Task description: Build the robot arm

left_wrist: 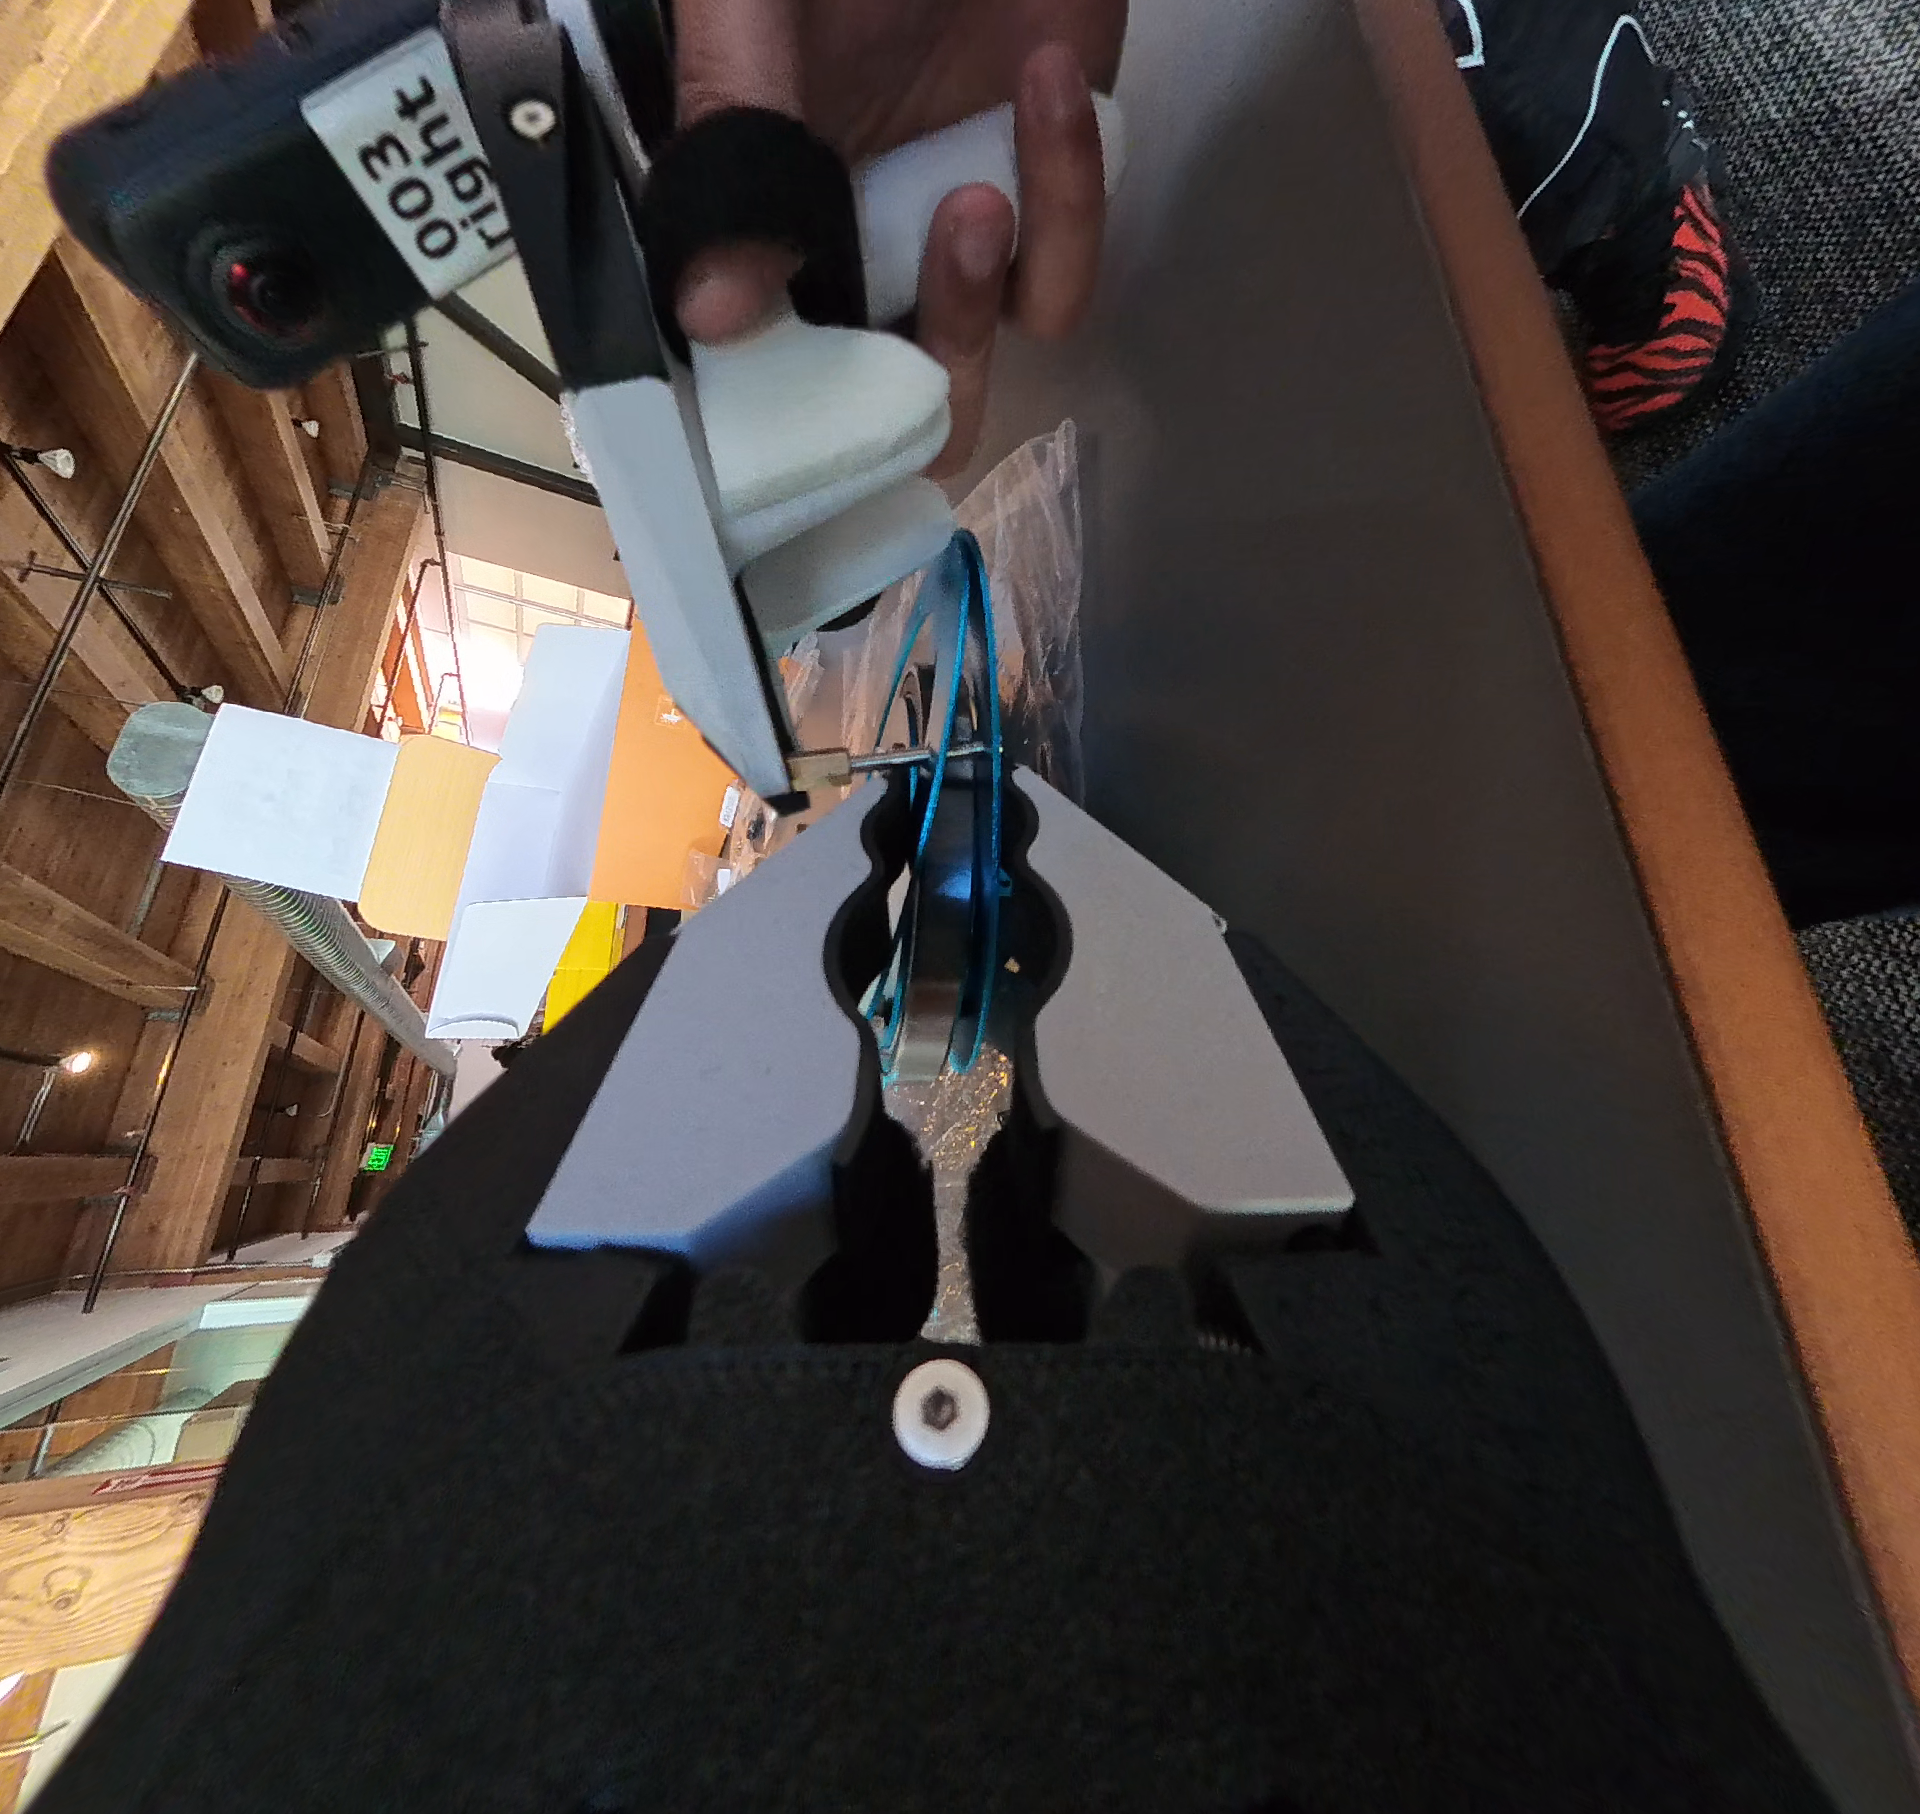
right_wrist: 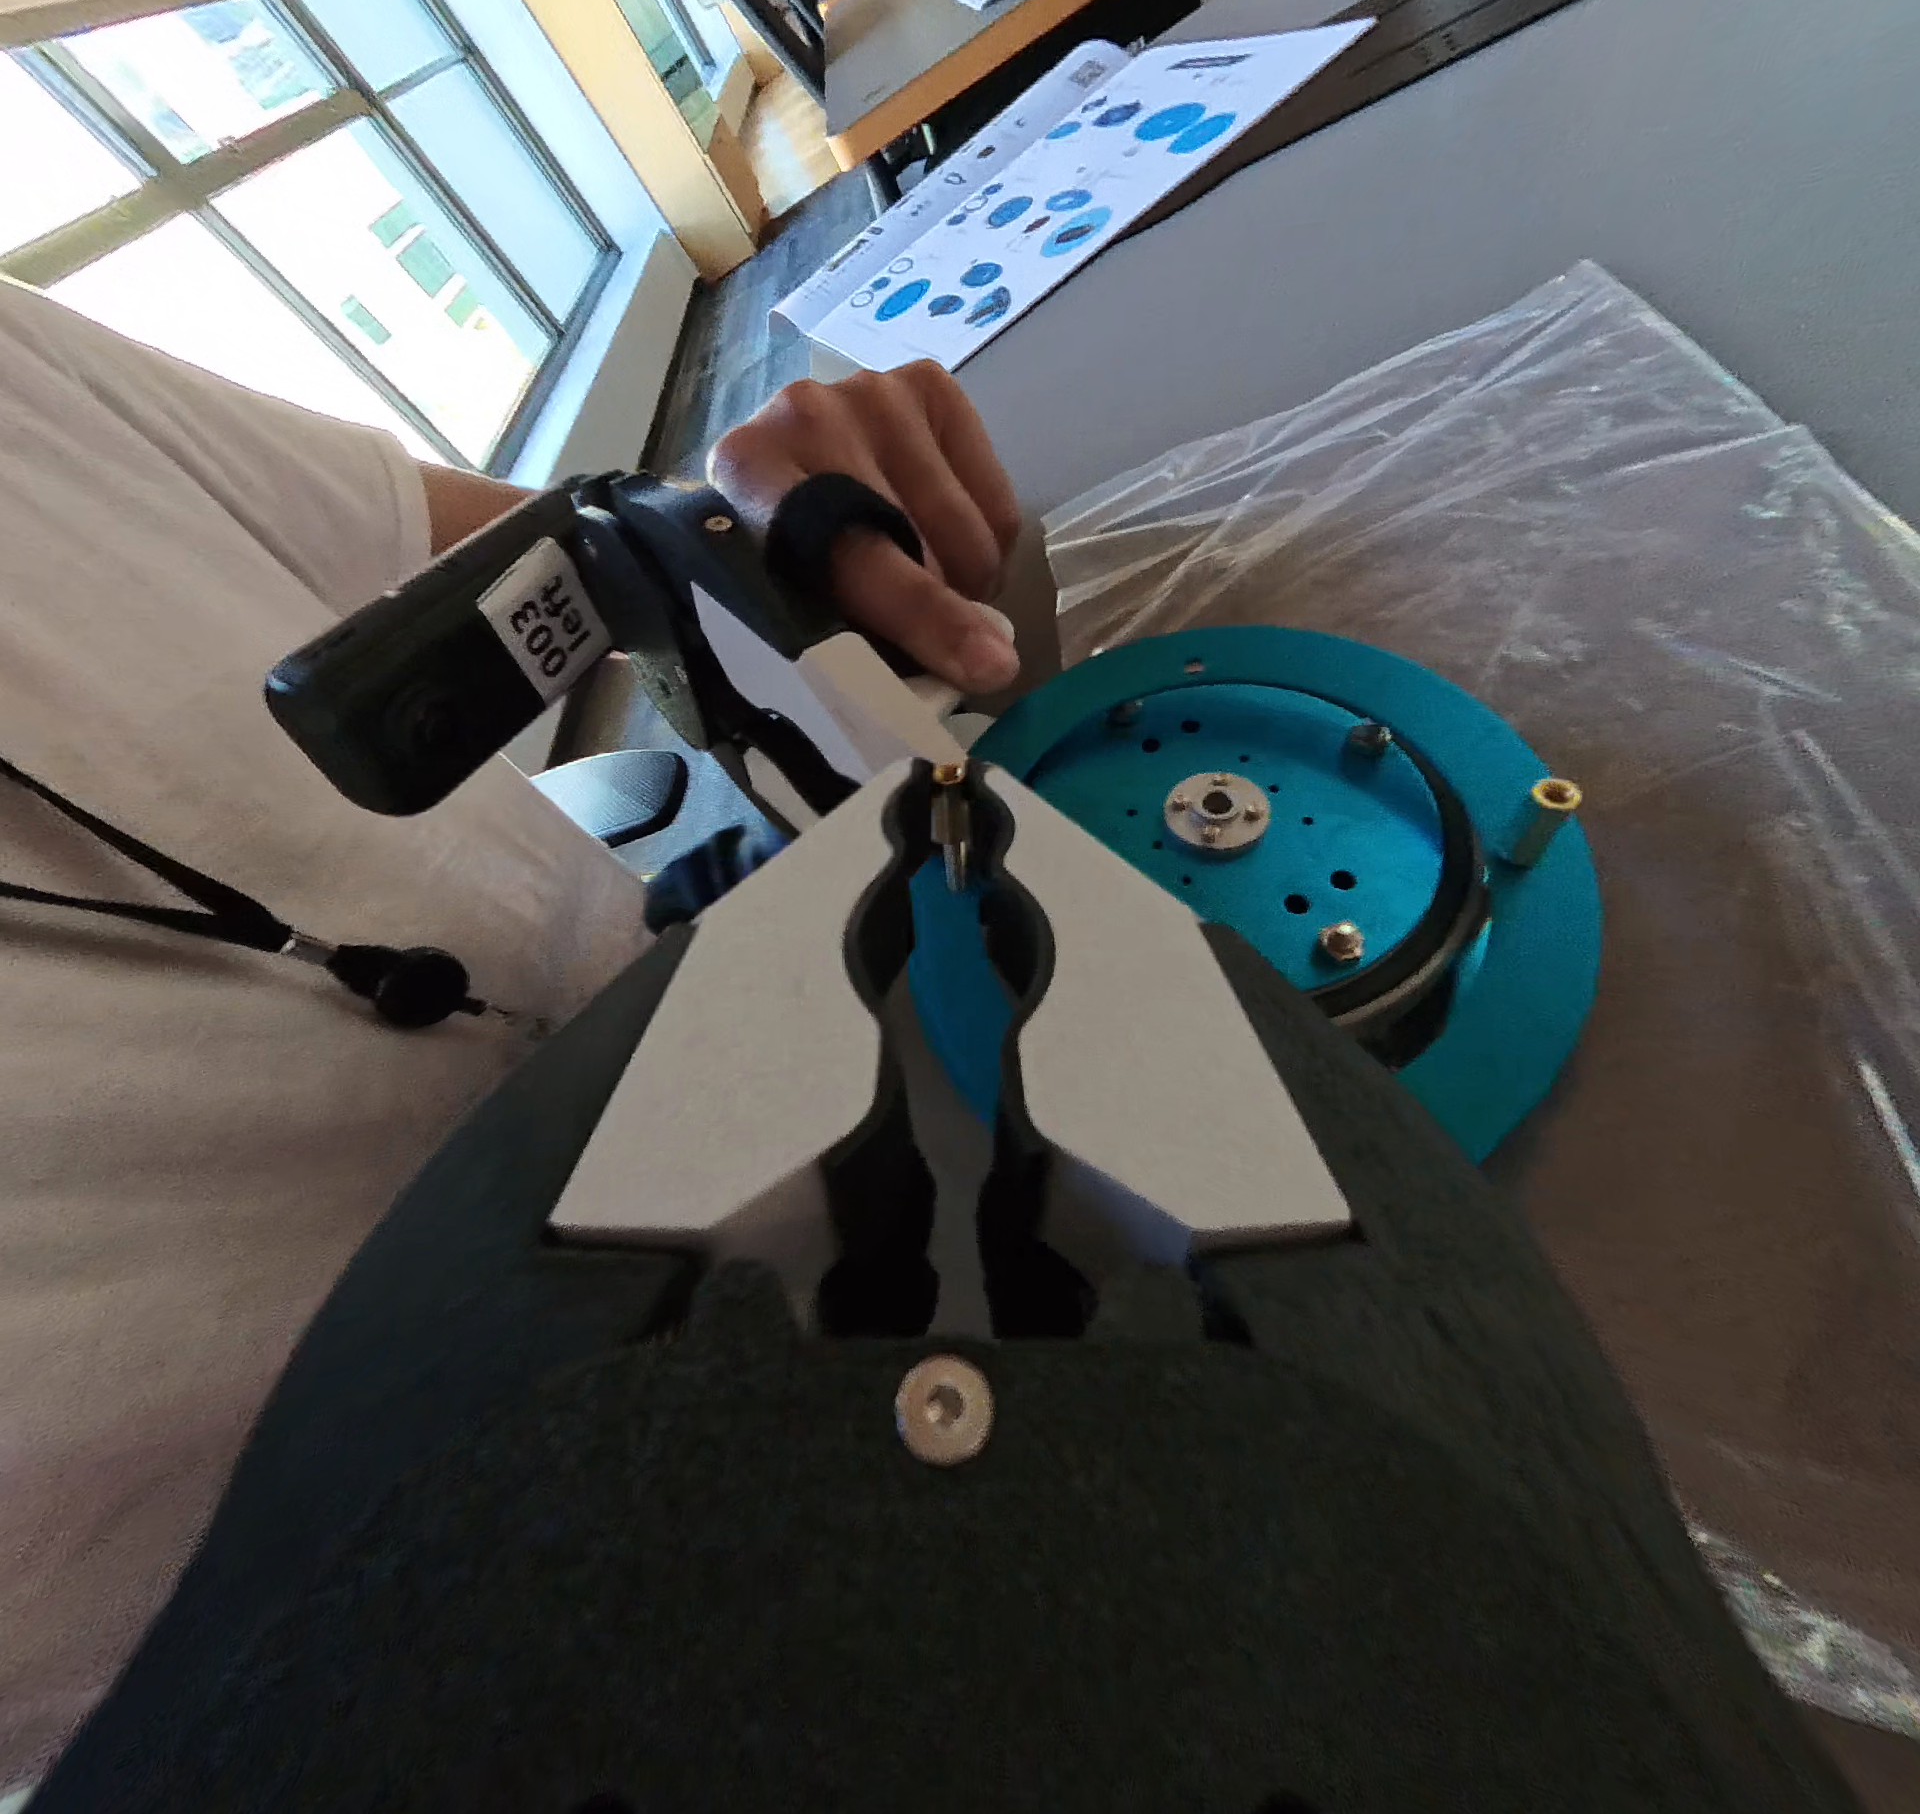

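I see the grey table (right_wrist: 1558,154) under everything, its wood edge running along 3 o'clock in the left wrist view. A crinkled clear plastic sheet (right_wrist: 1558,538) lies on it at 2 to 4 o'clock in the right wrist view, and a printed sheet with blue diagrams (right_wrist: 1039,206) sits at 12 o'clock, well apart from the work. The blue disc assembly (right_wrist: 1247,829) is tilted up over the plastic, just right of centre; from the left wrist view it shows edge-on (left_wrist: 951,829). My left gripper (left_wrist: 951,788) has its jaws nearly closed, pinching the disc's rim between the tips; in the right wrist view it comes in from 10 o'clock (right_wrist: 940,715) with a hand (right_wrist: 883,507) on its handle. My right gripper (right_wrist: 948,788) has its jaws almost together, clamped on a small brass standoff (right_wrist: 951,819) that points at the disc face near its rim. In the left wrist view that standoff (left_wrist: 831,765) sits at the right gripper's tip (left_wrist: 779,793), its thin pin reaching the disc. More standoffs (right_wrist: 1538,819) stand on the disc at 3 o'clock.
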{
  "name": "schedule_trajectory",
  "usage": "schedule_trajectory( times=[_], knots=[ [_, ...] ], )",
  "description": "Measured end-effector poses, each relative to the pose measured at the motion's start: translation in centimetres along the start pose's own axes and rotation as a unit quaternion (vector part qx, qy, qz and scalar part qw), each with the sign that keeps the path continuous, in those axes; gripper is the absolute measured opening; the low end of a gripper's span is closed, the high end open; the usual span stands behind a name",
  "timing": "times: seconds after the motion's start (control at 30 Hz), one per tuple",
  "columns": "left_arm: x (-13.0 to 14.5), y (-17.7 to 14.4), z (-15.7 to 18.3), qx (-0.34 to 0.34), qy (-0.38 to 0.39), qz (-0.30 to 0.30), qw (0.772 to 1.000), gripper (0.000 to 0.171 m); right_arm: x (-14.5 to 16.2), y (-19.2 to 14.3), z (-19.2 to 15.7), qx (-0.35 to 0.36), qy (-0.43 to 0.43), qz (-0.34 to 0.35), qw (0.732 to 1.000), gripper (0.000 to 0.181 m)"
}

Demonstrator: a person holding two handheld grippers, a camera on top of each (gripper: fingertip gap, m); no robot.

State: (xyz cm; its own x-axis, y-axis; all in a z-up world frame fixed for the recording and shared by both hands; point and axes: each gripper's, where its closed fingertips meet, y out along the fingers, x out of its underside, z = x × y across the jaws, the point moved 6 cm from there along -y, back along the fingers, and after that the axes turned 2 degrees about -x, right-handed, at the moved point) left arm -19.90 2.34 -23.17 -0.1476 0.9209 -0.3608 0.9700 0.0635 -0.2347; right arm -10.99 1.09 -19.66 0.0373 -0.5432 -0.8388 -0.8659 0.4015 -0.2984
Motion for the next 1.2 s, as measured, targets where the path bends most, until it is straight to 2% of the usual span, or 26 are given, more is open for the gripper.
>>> schedule_trajectory(
  times=[0.13,0.23,0.3,0.43,0.5,0.57,0.63,0.7,0.8,0.83,0.9,0.97,1.1,1.2],
  knots=[
    [0.0,0.0,-0.1,0.000,-0.003,-0.002,1.000,0.016,0.1,0.0,-0.5,0.064,0.001,0.016,0.998,0.004],
    [0.1,0.0,-0.1,-0.001,-0.002,-0.005,1.000,0.016,0.3,0.6,-1.8,0.200,-0.004,0.050,0.979,0.004],
    [0.0,-0.1,-0.1,-0.001,0.001,-0.007,1.000,0.016,0.6,1.2,-2.7,0.316,-0.005,0.082,0.945,0.005],
    [-0.3,-0.1,0.3,0.003,0.011,-0.003,1.000,0.016,1.6,2.9,-4.4,0.523,-0.012,0.127,0.843,0.005],
    [-0.3,-0.1,0.3,0.002,0.012,-0.004,1.000,0.016,1.6,3.6,-4.4,0.578,-0.024,0.138,0.804,0.005],
    [-0.2,-0.1,0.2,0.001,0.008,-0.003,1.000,0.016,1.4,3.8,-4.5,0.594,-0.022,0.139,0.792,0.005],
    [-0.2,-0.1,0.1,0.003,0.001,-0.001,1.000,0.016,1.3,3.5,-4.4,0.570,-0.017,0.136,0.810,0.005],
    [-0.2,0.0,0.1,0.003,0.002,-0.001,1.000,0.016,1.1,2.4,-4.4,0.508,-0.016,0.136,0.850,0.016],
    [-0.2,0.0,0.1,0.003,0.002,-0.001,1.000,0.016,1.0,0.6,-4.1,0.358,-0.018,0.105,0.928,0.030],
    [-0.2,0.0,0.1,0.004,0.001,-0.001,1.000,0.016,1.2,-0.1,-3.7,0.312,-0.017,0.086,0.946,0.036],
    [-0.3,0.0,0.1,0.003,0.000,-0.001,1.000,0.016,1.9,-0.9,-3.0,0.210,-0.016,0.039,0.977,0.035],
    [-0.2,0.0,0.2,0.004,0.000,0.000,1.000,0.016,1.8,-1.6,-1.4,0.161,-0.016,0.028,0.986,0.034],
    [-0.2,0.1,0.1,0.005,-0.006,0.002,1.000,0.017,0.5,-0.9,-1.1,0.006,0.016,0.026,1.000,0.024],
    [-0.2,0.1,0.1,0.005,-0.004,0.001,1.000,0.016,0.6,-0.3,-0.6,-0.004,0.009,-0.015,1.000,0.018]
  ],
)
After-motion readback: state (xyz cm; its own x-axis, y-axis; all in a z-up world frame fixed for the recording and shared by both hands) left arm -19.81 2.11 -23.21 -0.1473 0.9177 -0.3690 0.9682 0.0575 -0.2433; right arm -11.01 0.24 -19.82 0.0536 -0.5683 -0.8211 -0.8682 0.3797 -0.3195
